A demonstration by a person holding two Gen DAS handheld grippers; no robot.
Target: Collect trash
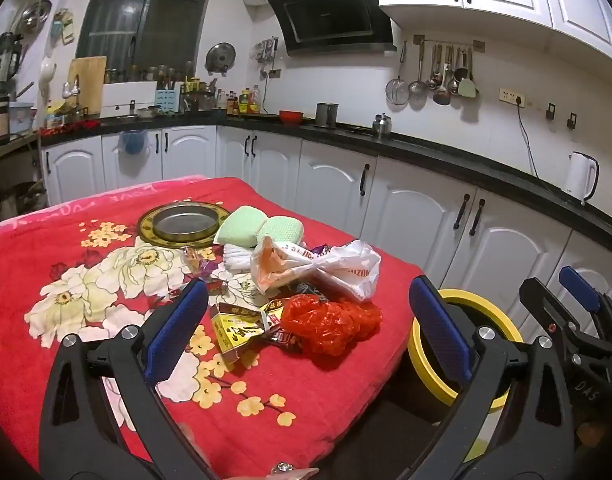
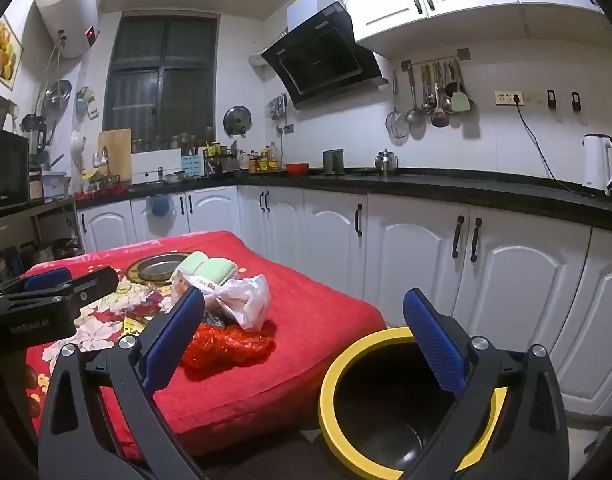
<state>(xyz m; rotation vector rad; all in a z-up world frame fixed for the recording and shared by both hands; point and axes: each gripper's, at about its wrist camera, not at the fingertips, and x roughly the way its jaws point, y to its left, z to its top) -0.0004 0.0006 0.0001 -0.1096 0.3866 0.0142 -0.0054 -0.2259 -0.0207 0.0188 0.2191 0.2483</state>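
Starting from the near edge makes sense, since both sets of tongs hang released and empty above the worktop (image 1: 45,248), which is draped in a red flowered cloth. The left tongs (image 1: 310,320) frame the heap of trash; the right tongs (image 2: 306,340) sit at 3 o'clock of them, over the yellow-rimmed bin (image 2: 334,380) that stands on the floor just beside the worktop's right edge.

Nearest the left tongs lie the small wrappers and a yellow carton (image 1: 229,332) (flat things, awkward to pinch). Just at 3 o'clock of these is the crumpled red plastic bag (image 1: 330,324), which I judge the best first pick: it is bulky, soft, and closest to the bin. Come down on its middle, close until the pads bite into the folds, lift clear of the cloth so it does not drag the wrappers, then carry it toward 3 o'clock and let go well inside the rim.

Beyond it, at 12 o'clock, rests the white printed bag (image 1: 326,268), touching the wrappers beneath. Farther still are two green sponges (image 1: 261,228) and a round metal tray (image 1: 183,224) (probably not trash, so leave them). Light plastic may cling to a pad, so open fully over the bin.
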